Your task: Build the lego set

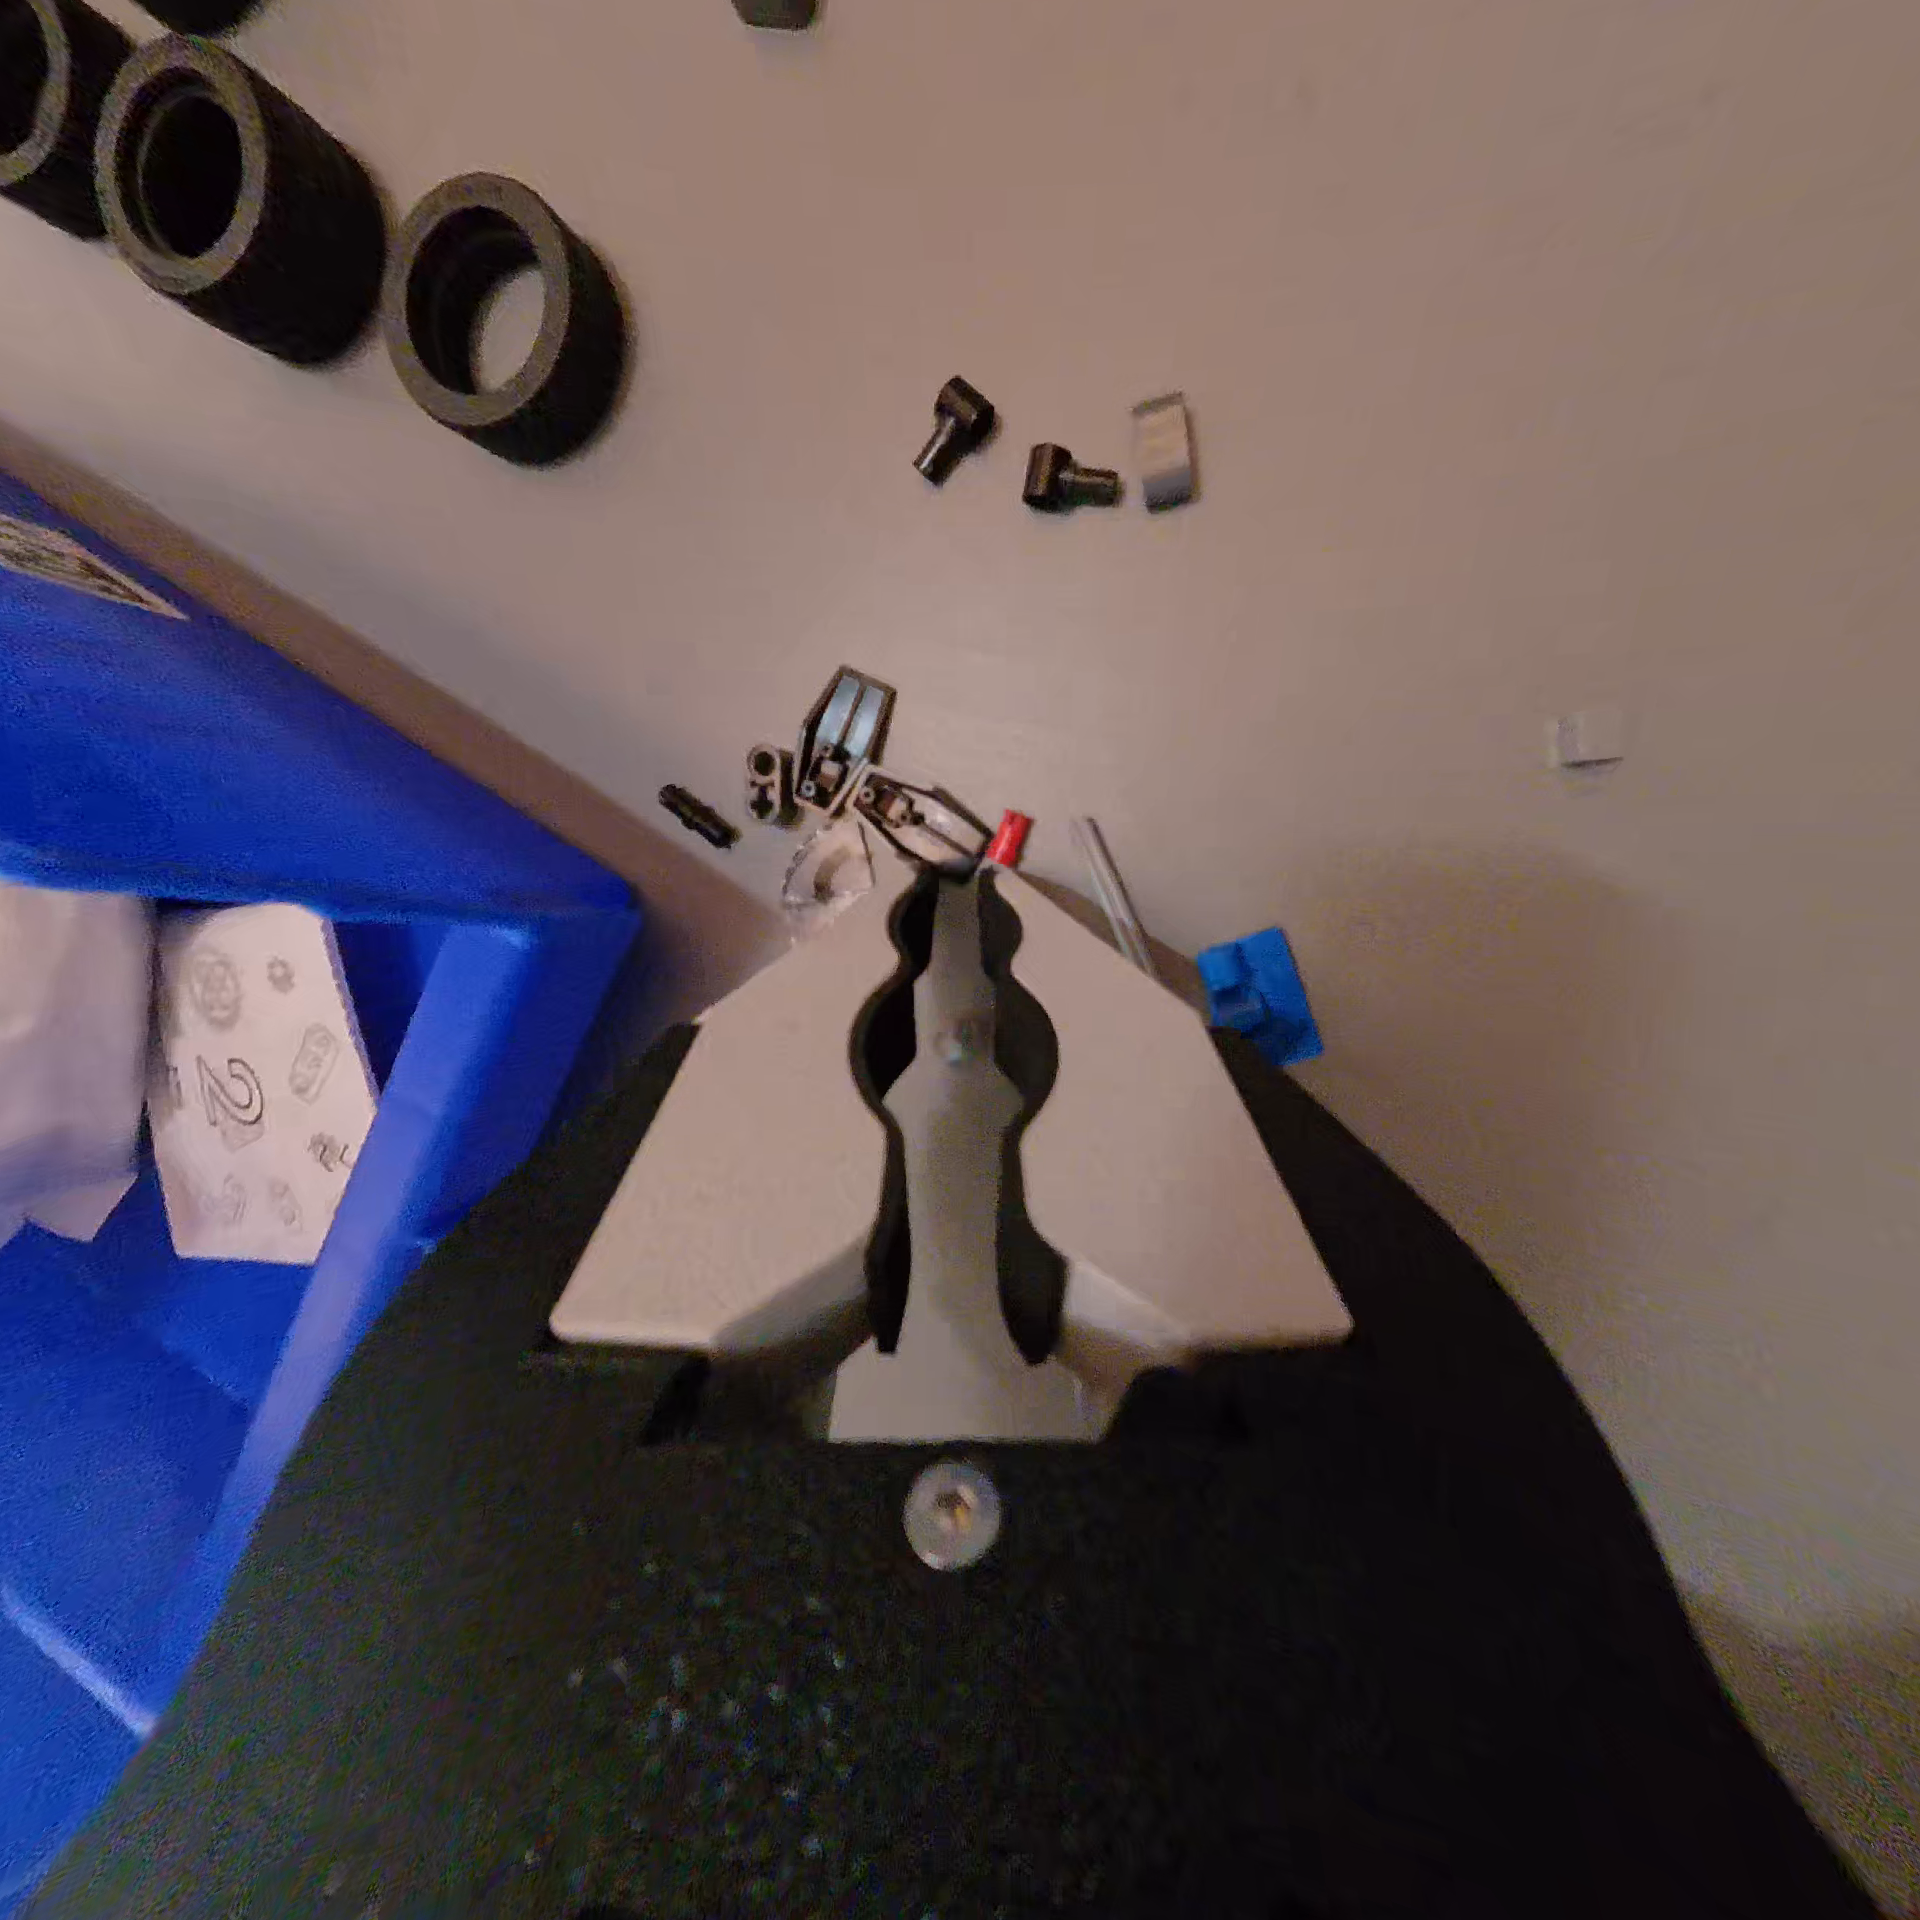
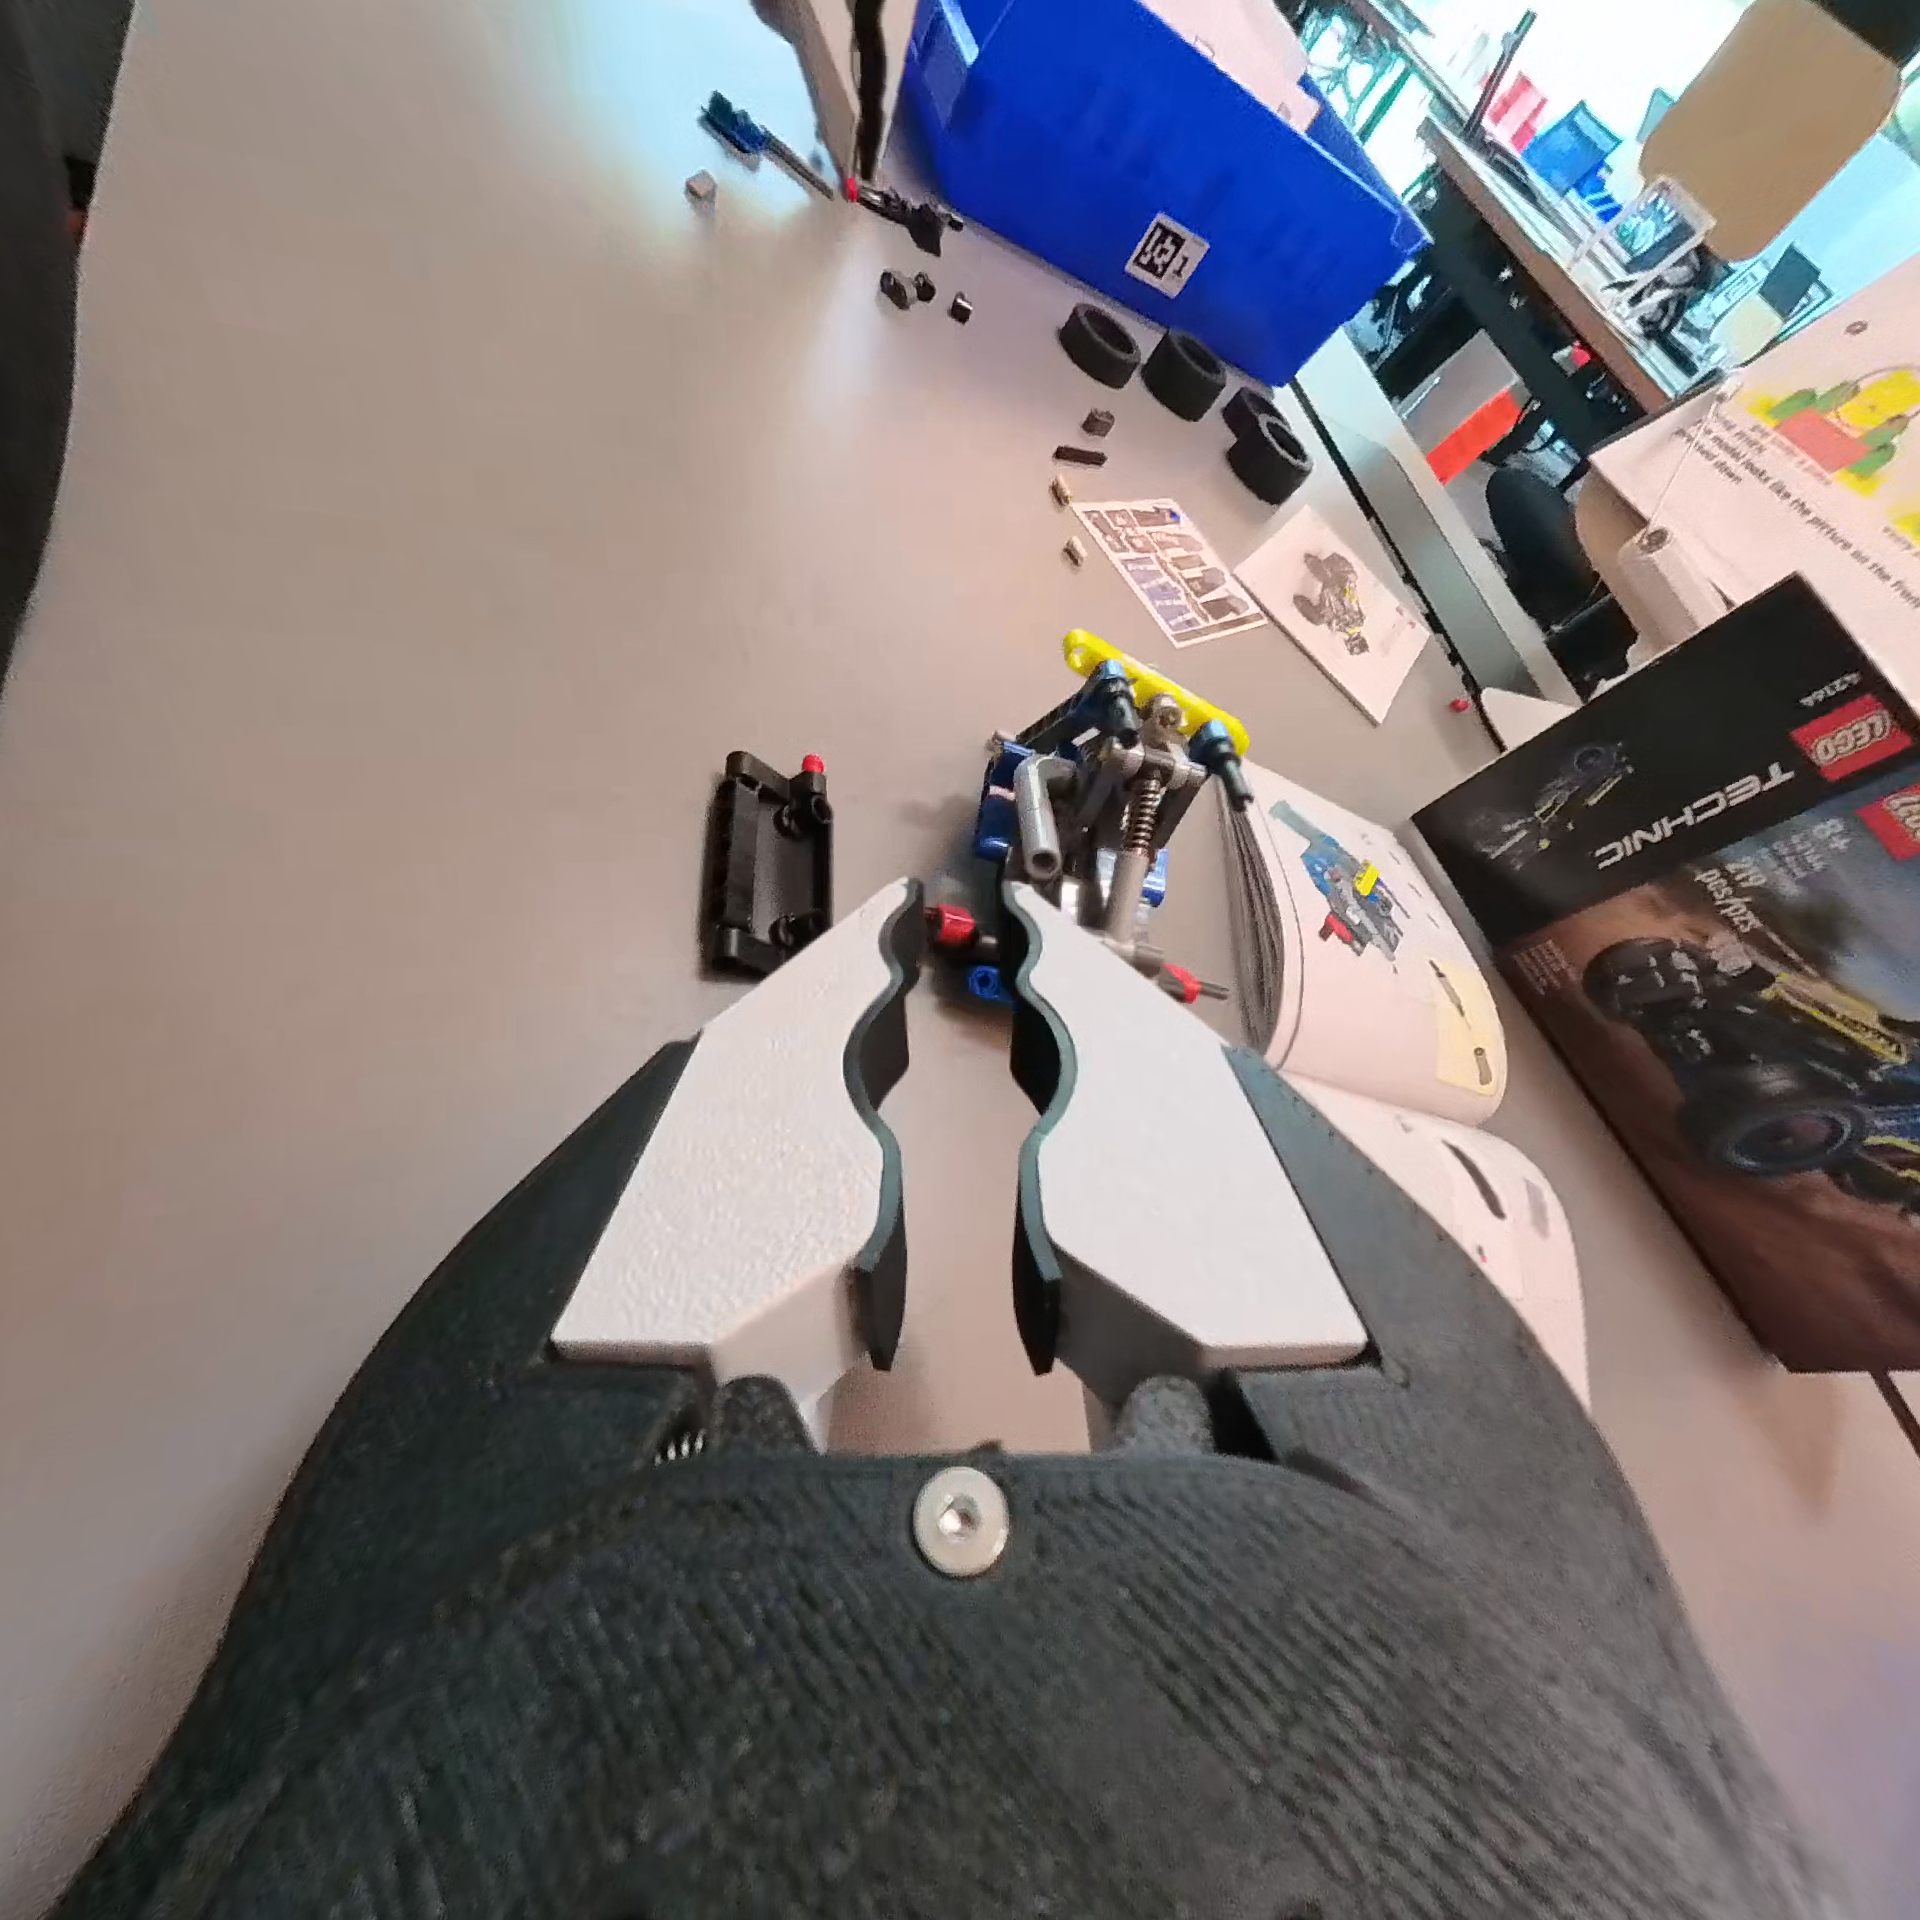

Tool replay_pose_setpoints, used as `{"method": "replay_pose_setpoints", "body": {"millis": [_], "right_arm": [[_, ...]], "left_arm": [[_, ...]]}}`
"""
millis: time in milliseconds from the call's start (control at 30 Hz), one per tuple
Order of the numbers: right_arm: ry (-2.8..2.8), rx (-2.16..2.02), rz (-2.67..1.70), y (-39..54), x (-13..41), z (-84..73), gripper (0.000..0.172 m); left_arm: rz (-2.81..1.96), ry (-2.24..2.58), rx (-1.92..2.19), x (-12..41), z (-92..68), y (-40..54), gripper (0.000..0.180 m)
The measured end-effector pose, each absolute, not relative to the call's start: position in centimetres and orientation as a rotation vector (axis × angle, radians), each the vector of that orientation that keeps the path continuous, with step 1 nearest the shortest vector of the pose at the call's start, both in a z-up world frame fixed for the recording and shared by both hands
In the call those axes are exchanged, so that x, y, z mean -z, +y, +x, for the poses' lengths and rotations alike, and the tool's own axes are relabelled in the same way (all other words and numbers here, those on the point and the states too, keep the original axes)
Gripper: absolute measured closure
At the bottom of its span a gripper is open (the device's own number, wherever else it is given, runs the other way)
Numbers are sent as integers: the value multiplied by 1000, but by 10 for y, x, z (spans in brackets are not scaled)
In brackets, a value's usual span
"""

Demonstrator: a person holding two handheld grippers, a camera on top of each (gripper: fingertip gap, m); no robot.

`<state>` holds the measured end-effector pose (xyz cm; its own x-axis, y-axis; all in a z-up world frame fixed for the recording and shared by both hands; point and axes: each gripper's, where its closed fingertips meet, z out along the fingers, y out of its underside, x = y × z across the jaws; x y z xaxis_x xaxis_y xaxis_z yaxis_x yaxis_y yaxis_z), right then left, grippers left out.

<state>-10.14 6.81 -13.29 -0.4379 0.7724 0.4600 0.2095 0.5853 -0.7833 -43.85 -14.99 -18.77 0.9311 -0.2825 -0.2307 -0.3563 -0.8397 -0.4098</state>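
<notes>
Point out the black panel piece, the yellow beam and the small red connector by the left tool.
black panel piece [image 2: 771, 864], right wrist view, flat middle.
yellow beam [image 2: 1164, 686], right wrist view, mid-length.
small red connector [image 1: 1008, 837], left wrist view, its side.

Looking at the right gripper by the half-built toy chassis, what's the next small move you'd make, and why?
Probably ease the right gripper slightly forward. Its jaws stand apart, with the red-tipped pin between the fingertips and a gap visible at the pads, so nothing seems gripped yet. The half-built chassis sits just beyond, and the black panel lies to the left.
</notes>
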Motion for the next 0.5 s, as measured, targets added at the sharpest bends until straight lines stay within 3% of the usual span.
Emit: {"method": "replay_pose_setpoints", "body": {"millis": [267, 500], "right_arm": [[-1942, -818, -859, 73, 137, -93, 161], [-1932, -813, -876, 77, 136, -94, 162]], "left_arm": [[-2605, 554, -144, 184, -429, -146, 170], [-2604, 469, -81, 187, -425, -140, 178]]}}
